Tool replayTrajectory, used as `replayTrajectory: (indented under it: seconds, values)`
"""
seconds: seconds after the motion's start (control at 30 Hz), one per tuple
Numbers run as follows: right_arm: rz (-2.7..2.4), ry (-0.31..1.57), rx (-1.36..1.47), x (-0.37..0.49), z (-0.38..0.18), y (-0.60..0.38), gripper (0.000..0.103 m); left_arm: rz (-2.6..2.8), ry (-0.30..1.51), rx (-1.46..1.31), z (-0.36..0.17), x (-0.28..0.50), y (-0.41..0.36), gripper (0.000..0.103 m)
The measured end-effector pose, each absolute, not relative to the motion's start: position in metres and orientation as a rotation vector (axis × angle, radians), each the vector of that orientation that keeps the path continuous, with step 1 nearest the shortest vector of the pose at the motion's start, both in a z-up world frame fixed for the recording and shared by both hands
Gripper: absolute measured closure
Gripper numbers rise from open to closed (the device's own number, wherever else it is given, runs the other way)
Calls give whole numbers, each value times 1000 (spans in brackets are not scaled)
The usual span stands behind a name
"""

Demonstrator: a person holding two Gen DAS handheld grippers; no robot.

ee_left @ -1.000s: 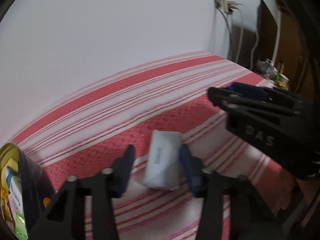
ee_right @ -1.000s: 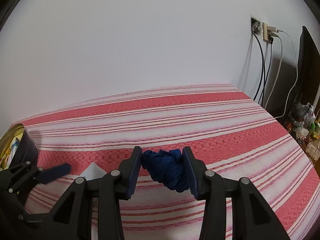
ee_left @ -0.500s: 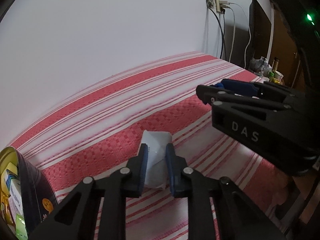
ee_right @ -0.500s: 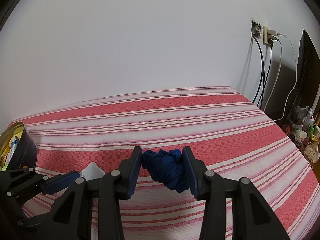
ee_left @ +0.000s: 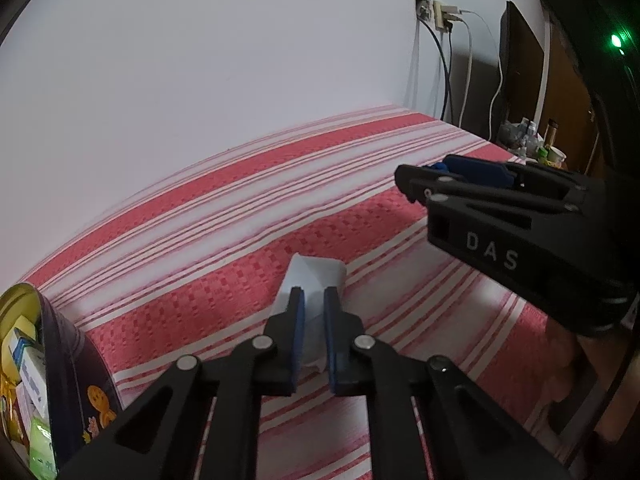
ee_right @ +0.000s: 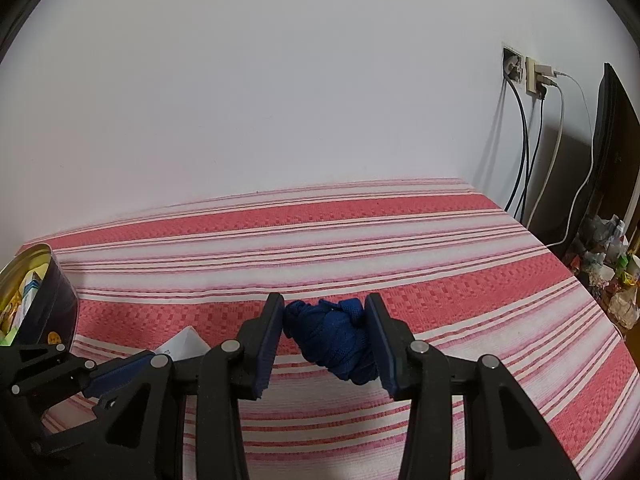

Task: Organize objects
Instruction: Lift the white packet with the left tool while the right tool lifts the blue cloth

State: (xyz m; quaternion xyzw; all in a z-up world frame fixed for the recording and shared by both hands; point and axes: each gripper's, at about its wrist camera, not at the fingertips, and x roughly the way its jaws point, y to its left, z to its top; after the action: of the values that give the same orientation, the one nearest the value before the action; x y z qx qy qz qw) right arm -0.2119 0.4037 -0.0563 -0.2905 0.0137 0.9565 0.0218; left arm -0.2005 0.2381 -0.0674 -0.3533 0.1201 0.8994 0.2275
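A white folded paper packet (ee_left: 316,270) lies on the red-and-white striped cloth (ee_left: 240,208). My left gripper (ee_left: 314,294) is closing tight on it, and both blue pads press its near end. In the right wrist view the packet (ee_right: 182,344) peeks out behind the left gripper's fingers (ee_right: 120,368) at lower left. My right gripper (ee_right: 324,312) is shut on a dark blue bundle of cloth strap (ee_right: 336,340), held just above the cloth. From the left wrist view that right gripper (ee_left: 412,186) shows side-on at the right, a bit of the blue bundle (ee_left: 440,167) at its tip.
A dark round tin (ee_left: 76,360) with gingerbread figures and a gold rim stands at the left, holding several small boxes; the right wrist view shows the tin (ee_right: 60,304) too. A white wall is behind. Sockets with cables (ee_right: 532,76), a dark panel (ee_right: 616,140) and clutter (ee_right: 604,240) are right.
The left gripper's jaws closed from wide apart around the white packet to pressing on it. The right gripper kept still with the blue bundle.
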Motion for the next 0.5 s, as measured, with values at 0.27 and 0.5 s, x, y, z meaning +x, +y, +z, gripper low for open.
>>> replayTrajectory:
  seconds: [0.27,0.5]
  values:
    - [2995,14,-847,-205,-53,399,58,2505,318,-964,-66,-197,231,97]
    - [3024,20,-818,-199,-51,395,58,2545,292,-931,-63,-190,223,97]
